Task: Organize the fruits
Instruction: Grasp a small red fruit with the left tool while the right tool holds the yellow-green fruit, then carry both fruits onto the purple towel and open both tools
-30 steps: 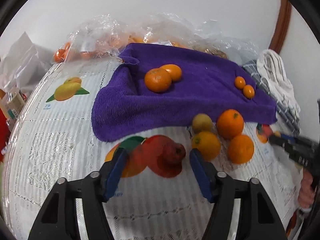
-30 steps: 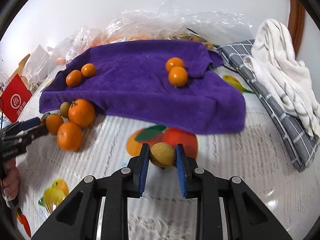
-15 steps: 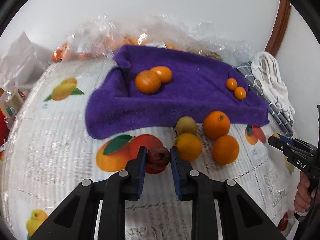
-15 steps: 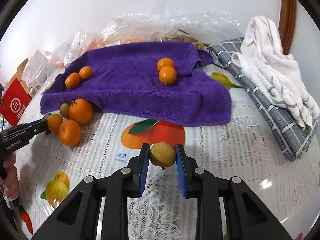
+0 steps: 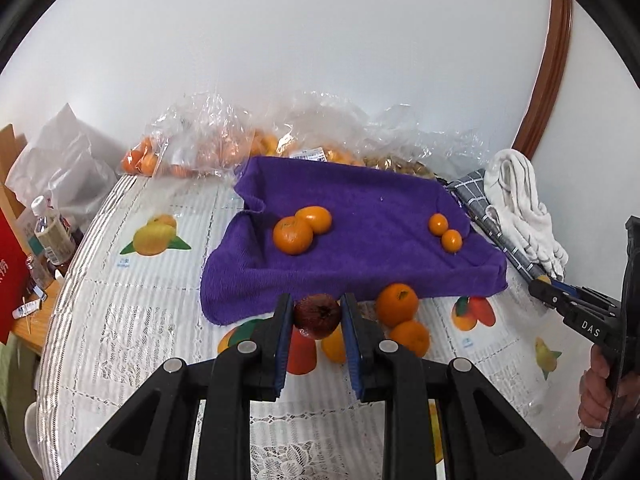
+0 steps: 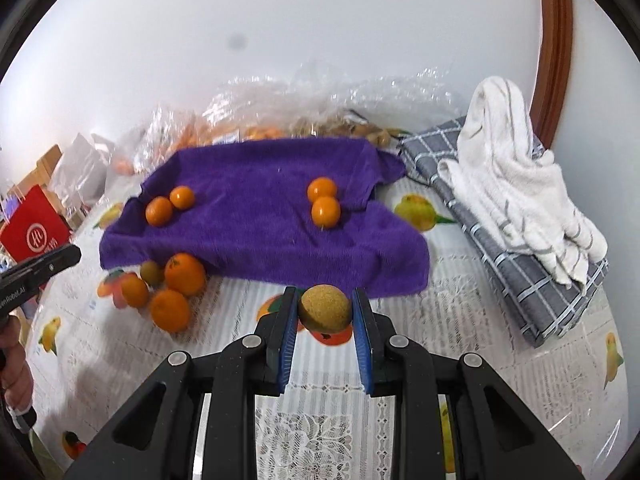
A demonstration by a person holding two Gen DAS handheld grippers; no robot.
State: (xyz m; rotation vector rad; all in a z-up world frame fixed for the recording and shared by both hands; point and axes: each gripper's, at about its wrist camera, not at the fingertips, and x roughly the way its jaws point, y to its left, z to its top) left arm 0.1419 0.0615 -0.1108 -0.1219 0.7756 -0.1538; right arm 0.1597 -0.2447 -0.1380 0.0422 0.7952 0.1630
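My left gripper point(image 5: 316, 316) is shut on a dark red fruit point(image 5: 318, 316) and holds it above the table, just before the purple towel point(image 5: 360, 256). My right gripper point(image 6: 325, 309) is shut on a yellow-brown round fruit point(image 6: 325, 309), lifted near the towel's point(image 6: 260, 232) front edge. On the towel lie two large oranges point(image 5: 294, 235) at the left and two small ones point(image 5: 445, 232) at the right. Several oranges point(image 6: 185, 274) and a greenish fruit point(image 6: 152, 273) lie on the tablecloth in front of the towel.
Clear plastic bags of fruit point(image 5: 224, 148) line the wall behind the towel. A grey checked cloth point(image 6: 532, 292) with a white towel point(image 6: 516, 184) on it lies at the right. Bottles point(image 5: 50, 236) and a red bag point(image 6: 34, 234) stand off the table's left edge.
My left gripper closed on the dark red fruit and lifted it off the table. My right gripper rose with the yellow-brown fruit still held.
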